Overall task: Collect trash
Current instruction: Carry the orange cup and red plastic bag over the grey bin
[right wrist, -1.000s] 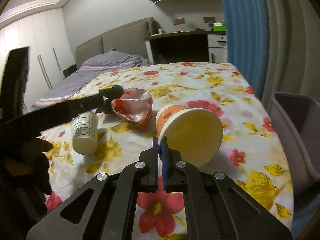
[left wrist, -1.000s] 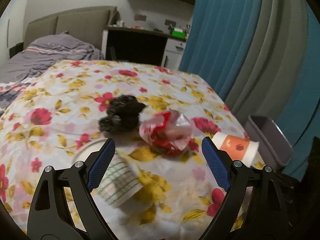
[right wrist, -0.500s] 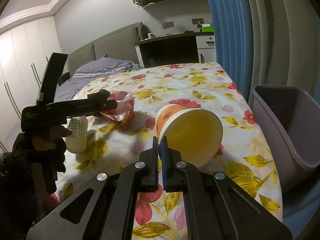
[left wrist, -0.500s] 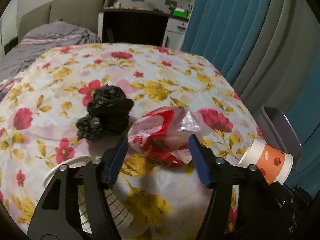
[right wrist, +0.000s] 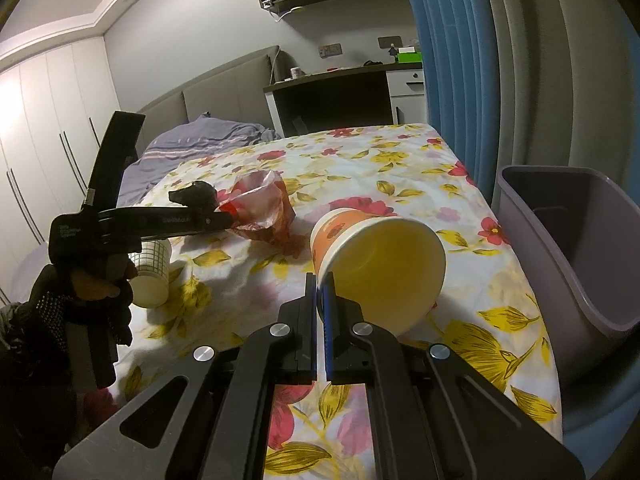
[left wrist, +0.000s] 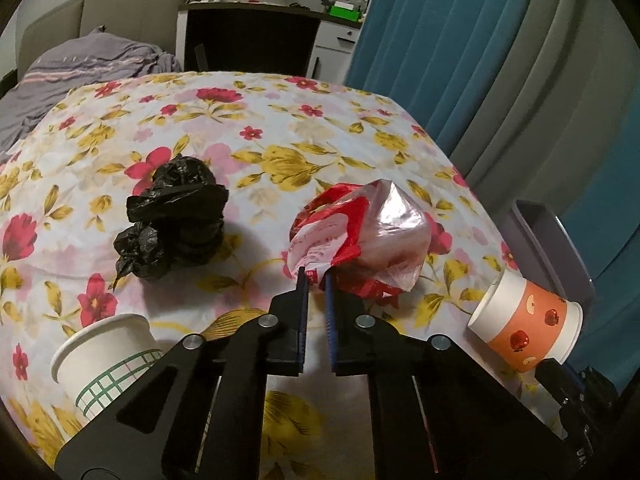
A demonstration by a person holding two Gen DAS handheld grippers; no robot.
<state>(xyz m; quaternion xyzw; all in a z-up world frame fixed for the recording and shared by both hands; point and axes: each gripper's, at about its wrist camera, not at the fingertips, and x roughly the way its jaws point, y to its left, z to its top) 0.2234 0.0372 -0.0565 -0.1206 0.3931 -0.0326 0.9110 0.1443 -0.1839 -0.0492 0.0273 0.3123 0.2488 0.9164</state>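
Two pieces in hand, none binned: right gripper (right wrist: 321, 286) clenched on the orange cup (right wrist: 376, 256) rim, bin (right wrist: 568, 248) at three o'clock, left gripper (left wrist: 314, 280) pinching the red wrapper (left wrist: 356, 236); checked cup (left wrist: 106, 360) and black bag (left wrist: 172, 220) lie at ten o'clock, untouched

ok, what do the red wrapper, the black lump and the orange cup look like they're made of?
Red wrapper: thin plastic film, part clear and glossy, creased with sheen.
Black lump: crumpled plastic bag, likely thin polythene, shiny folds.
Orange cup: looks like paper, matte printed wall, rolled rim, plain pale inside.
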